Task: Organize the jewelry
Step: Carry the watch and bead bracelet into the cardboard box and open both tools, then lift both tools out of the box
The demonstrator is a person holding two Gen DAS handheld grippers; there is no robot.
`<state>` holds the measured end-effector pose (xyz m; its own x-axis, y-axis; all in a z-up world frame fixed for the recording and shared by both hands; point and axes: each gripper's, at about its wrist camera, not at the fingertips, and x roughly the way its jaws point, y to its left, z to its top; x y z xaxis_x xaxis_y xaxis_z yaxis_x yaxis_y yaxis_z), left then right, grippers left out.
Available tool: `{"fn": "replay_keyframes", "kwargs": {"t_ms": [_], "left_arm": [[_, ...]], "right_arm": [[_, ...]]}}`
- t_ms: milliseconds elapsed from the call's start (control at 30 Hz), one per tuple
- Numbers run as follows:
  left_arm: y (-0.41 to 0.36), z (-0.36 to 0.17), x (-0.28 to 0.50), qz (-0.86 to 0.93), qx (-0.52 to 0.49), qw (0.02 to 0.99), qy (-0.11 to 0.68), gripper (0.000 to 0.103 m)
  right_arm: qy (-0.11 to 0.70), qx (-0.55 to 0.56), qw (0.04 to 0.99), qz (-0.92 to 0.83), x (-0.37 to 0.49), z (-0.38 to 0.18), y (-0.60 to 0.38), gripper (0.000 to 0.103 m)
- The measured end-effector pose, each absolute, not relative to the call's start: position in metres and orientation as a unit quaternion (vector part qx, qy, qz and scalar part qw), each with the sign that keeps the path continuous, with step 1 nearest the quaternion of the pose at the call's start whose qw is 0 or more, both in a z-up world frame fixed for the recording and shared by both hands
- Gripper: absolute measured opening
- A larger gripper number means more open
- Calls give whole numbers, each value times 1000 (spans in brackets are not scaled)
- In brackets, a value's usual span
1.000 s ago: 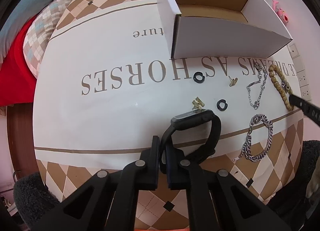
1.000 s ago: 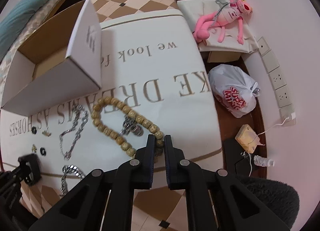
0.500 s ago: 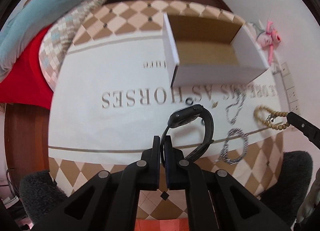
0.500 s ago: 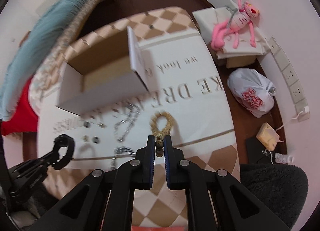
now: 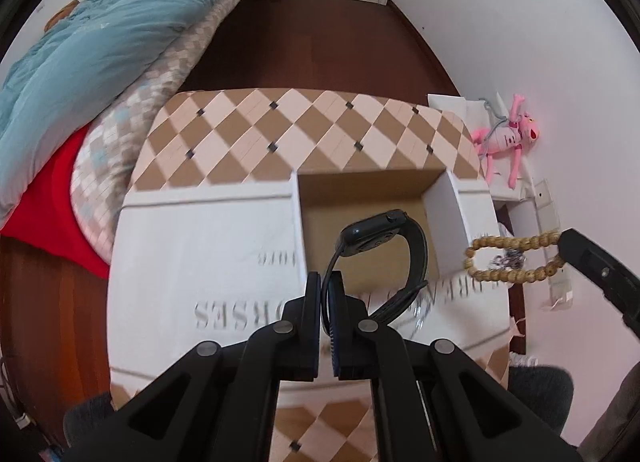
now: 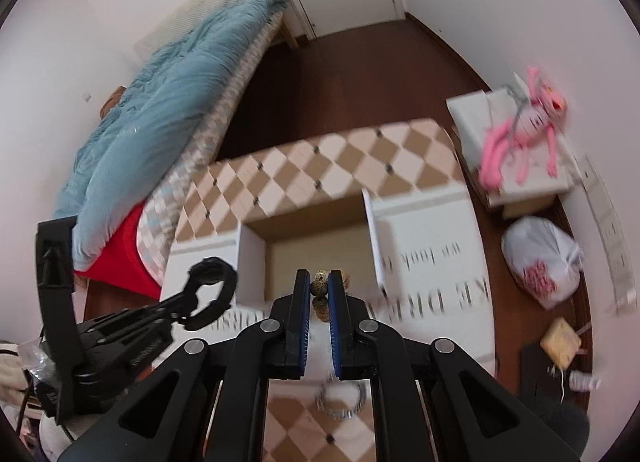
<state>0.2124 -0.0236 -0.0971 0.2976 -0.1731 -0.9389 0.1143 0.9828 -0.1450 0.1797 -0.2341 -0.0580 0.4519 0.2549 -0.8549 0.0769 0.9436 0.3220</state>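
Note:
My left gripper [image 5: 326, 280] is shut on the strap of a black smartwatch [image 5: 374, 236], which hangs in the air in front of the open cardboard box [image 5: 454, 206]. In the right wrist view the same watch [image 6: 210, 288] shows at the left, held by the left gripper. My right gripper [image 6: 320, 282] is shut on a wooden bead bracelet [image 6: 321, 278], lifted above the table near the box [image 6: 252, 254]. The bracelet [image 5: 504, 258] hangs as a loop at the right of the left wrist view. A silver chain bracelet [image 6: 340, 400] lies on the table below.
The table [image 5: 200, 246] has a white cloth with lettering and a diamond-pattern border. A bed with a teal quilt [image 5: 100, 42] stands at the left. A pink plush toy [image 6: 520, 130], a white plastic bag [image 6: 540, 262] and wall sockets lie to the right.
Both grippers have risen well above the table, carrying the watch and the bead bracelet up with them. The box now sits directly ahead of both, and more of the room shows.

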Motion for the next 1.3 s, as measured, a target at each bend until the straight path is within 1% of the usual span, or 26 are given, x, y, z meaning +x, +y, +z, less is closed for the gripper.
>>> {"fn": "replay_keyframes", "kwargs": {"t_ms": [200,333,400,467,500,533,567,600,667,700,733,767,800,833,867,933,1000,1300], "left_arm": [[-36,-122,262,-103,-30,778,619,2],[-41,-140,285,-92,-33,753,651,12],[-41,-143,291,-91,-38,749,656,12],[-43,-140,292,-78,-28,753,652,31],[-43,-136,292,-79,-28,757,648,54],[-43,-133,291,-80,-32,762,641,72],[-41,-129,290,-78,-32,768,635,76],[-41,-125,289,-77,-30,771,632,77],[-40,-122,288,-72,-21,772,631,83],[-40,-120,286,-67,-14,775,629,94],[-39,-118,281,-61,-7,782,621,100],[-37,-116,279,-56,-4,786,615,100],[-36,-115,275,-49,1,793,608,100],[-34,-115,269,-42,6,796,603,100],[-32,-115,264,-34,9,801,598,101],[-28,-119,254,-21,16,807,590,103],[-25,-126,246,-8,22,807,590,103],[-23,-141,221,-10,11,803,596,103]], "right_arm": [[542,147,826,56,232,-86,-225,9],[564,146,810,67,256,-109,-221,9],[591,149,790,71,266,-125,-222,10],[603,149,780,70,268,-136,-224,10],[608,145,778,65,267,-138,-225,18],[609,145,777,62,263,-139,-228,25],[608,144,778,62,261,-139,-229,42],[606,140,781,58,256,-138,-232,52],[602,122,788,42,248,-135,-234,54],[599,110,792,33,243,-133,-235,55],[597,96,796,24,240,-133,-235,58],[597,80,798,11,236,-133,-235,69],[597,72,799,5,234,-134,-235,85],[597,61,800,-1,231,-135,-235,91],[599,48,799,-6,227,-137,-233,94],[601,28,799,-14,221,-143,-232,95],[604,16,797,-16,217,-150,-229,102],[602,14,798,-31,205,-159,-226,102]]}}
